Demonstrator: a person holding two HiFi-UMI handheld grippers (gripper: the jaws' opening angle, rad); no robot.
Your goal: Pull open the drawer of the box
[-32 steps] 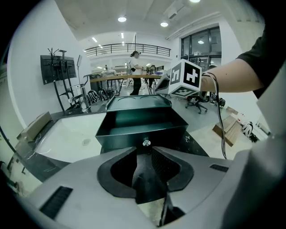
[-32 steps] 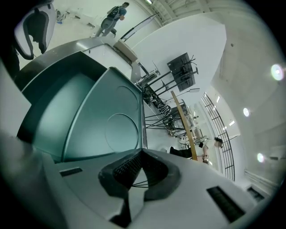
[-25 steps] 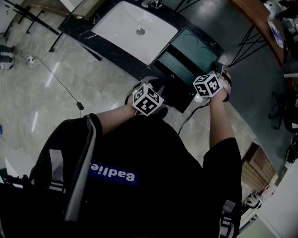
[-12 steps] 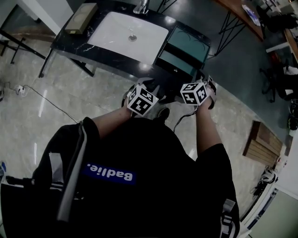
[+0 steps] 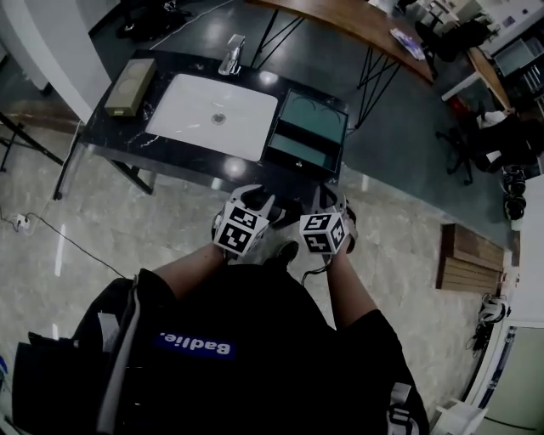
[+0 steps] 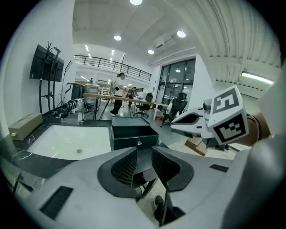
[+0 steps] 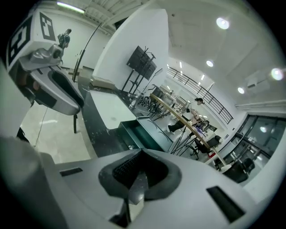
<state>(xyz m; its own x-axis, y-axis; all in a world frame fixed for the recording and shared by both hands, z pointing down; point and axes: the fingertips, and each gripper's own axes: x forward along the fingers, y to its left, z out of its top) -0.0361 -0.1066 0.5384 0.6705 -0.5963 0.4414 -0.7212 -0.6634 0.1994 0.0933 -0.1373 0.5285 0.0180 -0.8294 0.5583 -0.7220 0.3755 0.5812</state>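
Though open, drawer [image 6: 127,144] knob [image 6: 139,143] indistinct.

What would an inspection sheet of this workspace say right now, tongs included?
Surface: black counter with a white sink set in it and a tap behind the sink.
Job's things: green box at the counter's right end; its drawer stands pulled out.
Clutter: tan box left of the sink.
Grippers: left tongs apart, empty; right tongs together, empty; both held off the counter, near the person's body.
Cables: floor cable at left.
Surroundings: wooden desk beyond the counter; wooden slats on the floor at right.
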